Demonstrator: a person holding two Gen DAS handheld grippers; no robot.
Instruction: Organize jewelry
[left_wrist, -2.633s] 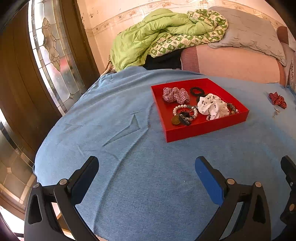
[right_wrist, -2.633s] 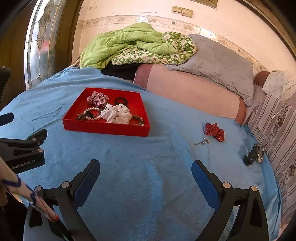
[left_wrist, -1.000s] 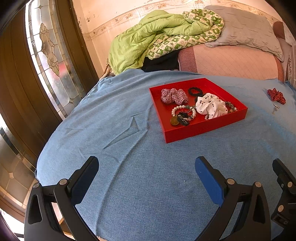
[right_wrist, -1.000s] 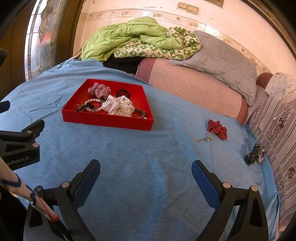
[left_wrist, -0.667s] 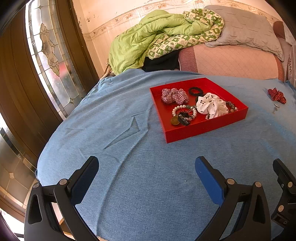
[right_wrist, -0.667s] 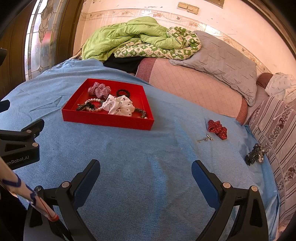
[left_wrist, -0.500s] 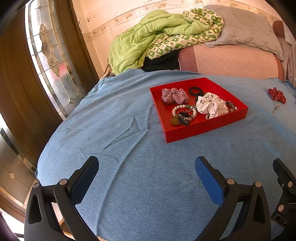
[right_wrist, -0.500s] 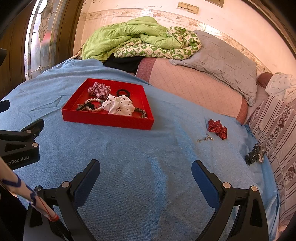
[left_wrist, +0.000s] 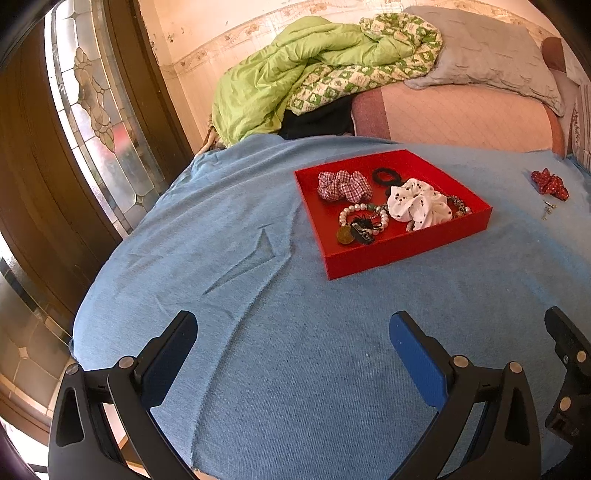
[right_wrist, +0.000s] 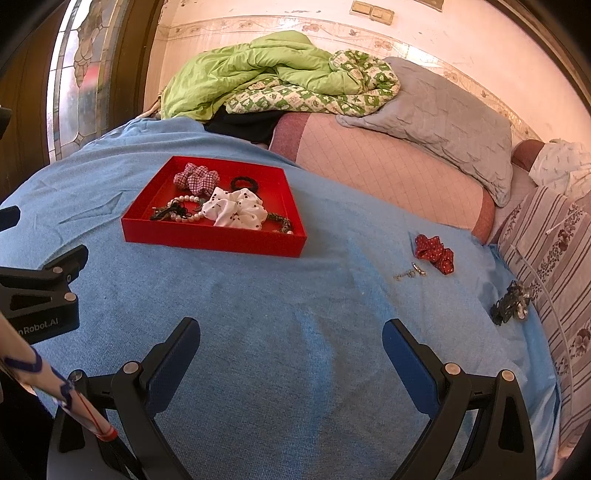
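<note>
Both tools idle over the blue cloth (right_wrist: 295, 350), low and near my edge. My right gripper (right_wrist: 291, 339) has its fingers spread wide, nothing between them; my left gripper (left_wrist: 293, 332) is the same, wide and empty, off to its left.

Outward from the right gripper, three loose pieces lie on the cloth, well apart from the red tray (right_wrist: 207, 240). Nearest is a small metal chain (right_wrist: 409, 272), thin and pale, flat on the weave. Just beside it, a red dotted scrunchie (right_wrist: 435, 254). Further right, by the striped pillow (right_wrist: 554, 258), a dark beaded clump (right_wrist: 511, 301); I cannot tell what kind of piece it is.

The tray already holds a checked scrunchie (right_wrist: 197, 179), a black hair tie (right_wrist: 243, 182), a white dotted scrunchie (right_wrist: 236, 210) and a pearl bracelet (right_wrist: 184, 210).

Handling, as I judge it:
- Scrunchie: light, soft, squashes under the fingers. Pinch across the thick gathered middle; forgiving.
- Chain: light, limp, slippery, lies flush. Likely the hardest. Fingers must press into the cloth and close on the bunched end, or it slides out.
- Dark clump: probably tangled and stiffer; take it by the bulk, not a trailing strand.

The cloth is soft and may ruck up into a low pinch.
</note>
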